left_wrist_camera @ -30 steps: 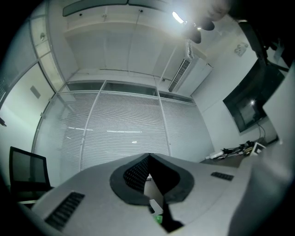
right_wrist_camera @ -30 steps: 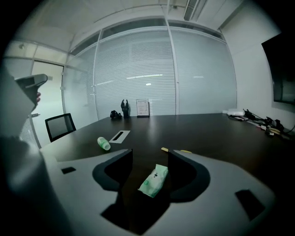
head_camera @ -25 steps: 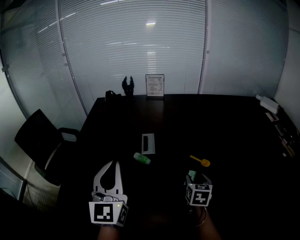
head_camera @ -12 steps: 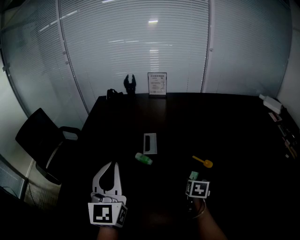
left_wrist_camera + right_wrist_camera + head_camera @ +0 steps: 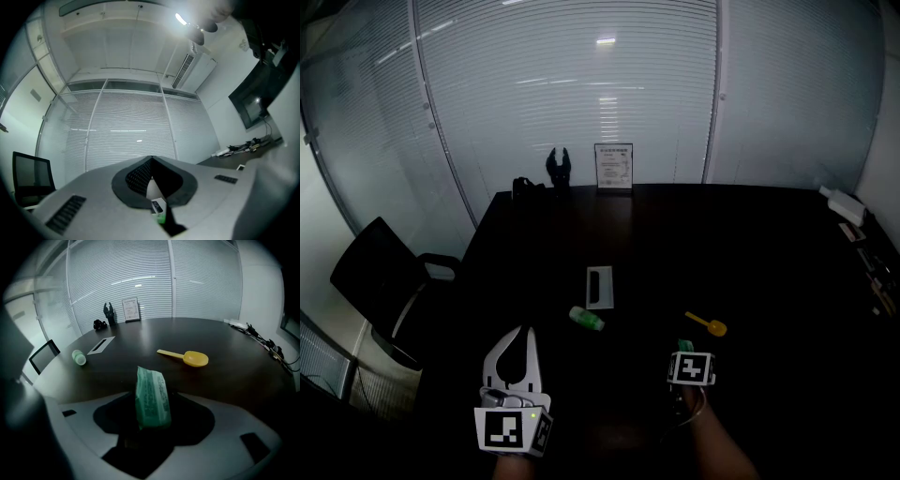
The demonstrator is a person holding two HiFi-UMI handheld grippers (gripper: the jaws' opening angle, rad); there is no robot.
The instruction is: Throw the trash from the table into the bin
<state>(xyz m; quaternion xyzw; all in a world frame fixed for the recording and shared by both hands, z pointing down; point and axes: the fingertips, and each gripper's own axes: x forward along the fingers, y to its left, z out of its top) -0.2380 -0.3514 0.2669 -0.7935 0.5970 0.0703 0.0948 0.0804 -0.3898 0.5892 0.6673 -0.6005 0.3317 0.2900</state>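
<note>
Straddling a green plastic packet [image 5: 150,380] near a yellow plastic scoop [image 5: 186,357], the wide-open right gripper [image 5: 153,398] is seemingly preparing to clamp.

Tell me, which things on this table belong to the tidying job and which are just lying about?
Job, likely trash:
green packet
yellow spoon
green bottle

Just there:
framed sign
grey plate set in the table
chair

No bin is in view.
</note>
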